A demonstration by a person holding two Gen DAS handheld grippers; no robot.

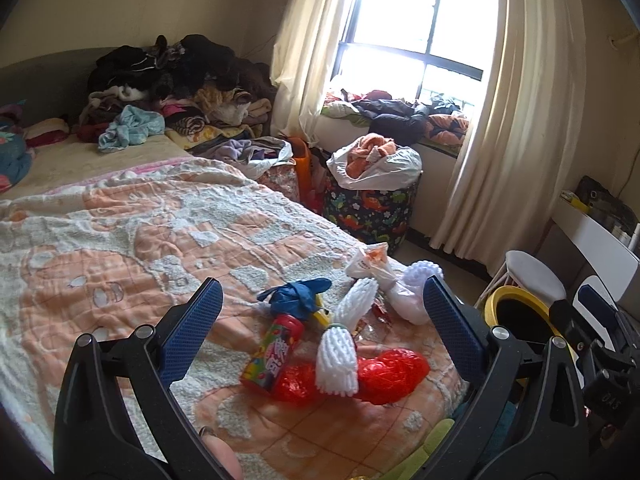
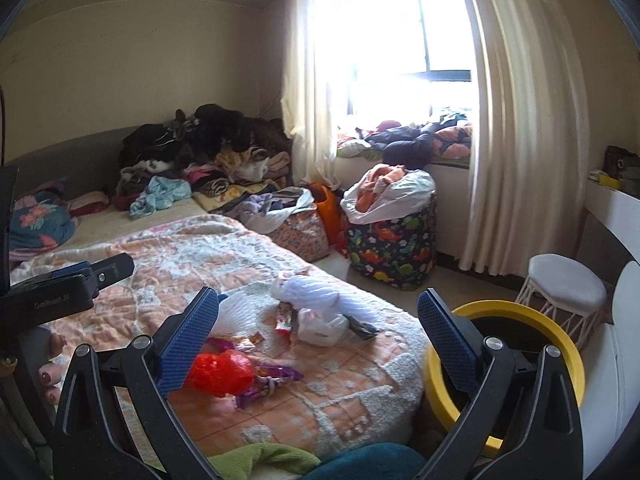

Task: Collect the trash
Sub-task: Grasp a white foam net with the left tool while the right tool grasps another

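left gripper jaws wide, empty | right gripper jaws wide, empty | candy tube print illegible, near red bag | yellow bin right | left unit marked "genrobot.ai"

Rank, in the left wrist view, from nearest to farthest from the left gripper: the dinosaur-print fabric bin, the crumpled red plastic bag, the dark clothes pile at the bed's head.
1. Crumpled red plastic bag, between the open left gripper fingers.
2. Dinosaur-print fabric bin, beyond the bed, below the window.
3. Dark clothes pile, far left by the headboard.

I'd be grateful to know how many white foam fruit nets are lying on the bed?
3 visible: one across the red plastic bag, one just beyond it, one near the bed's far edge. More may be hidden under the litter.
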